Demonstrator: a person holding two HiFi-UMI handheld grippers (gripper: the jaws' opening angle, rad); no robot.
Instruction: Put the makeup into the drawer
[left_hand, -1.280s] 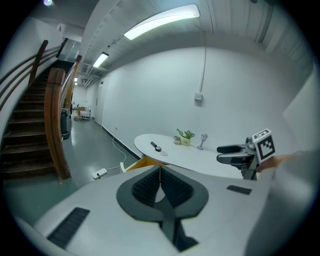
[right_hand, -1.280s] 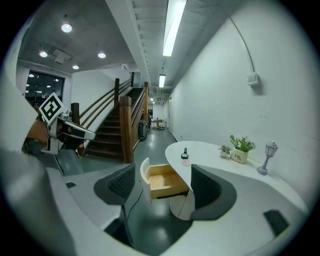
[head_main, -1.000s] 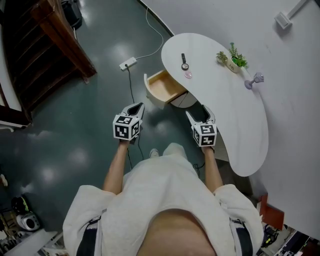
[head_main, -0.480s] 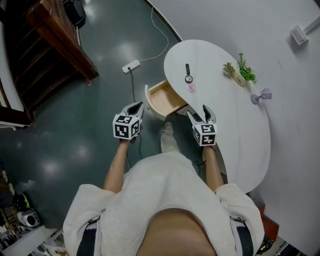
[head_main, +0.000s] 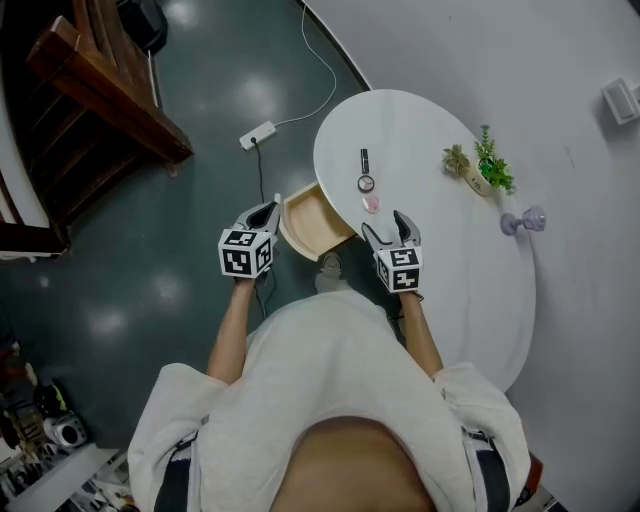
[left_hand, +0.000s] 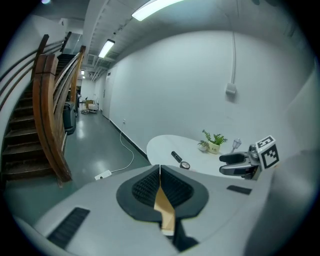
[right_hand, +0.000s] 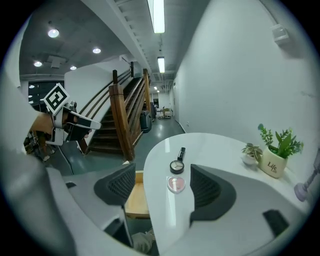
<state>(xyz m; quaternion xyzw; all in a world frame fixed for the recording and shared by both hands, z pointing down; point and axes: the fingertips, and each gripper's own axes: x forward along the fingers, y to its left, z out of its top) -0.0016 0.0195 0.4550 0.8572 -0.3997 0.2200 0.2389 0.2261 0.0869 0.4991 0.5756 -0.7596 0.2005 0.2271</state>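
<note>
Makeup (head_main: 367, 184) on table (head_main: 450, 260) (drawer (head_main: 312, 222) open) | left hand-held gripper (head_main: 268, 207) pressed together | right hand-held gripper (head_main: 386, 224) wide

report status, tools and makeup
Left tool shut, empty. Right tool open, empty, aimed at the pink compact. Round compact and black tube also on the table; drawer open. No obstruction seen.

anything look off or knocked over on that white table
Nothing stands out. The black tube, round compact and pink compact lie in a tidy row on the table, the plants stand upright, and the drawer is open.
</note>
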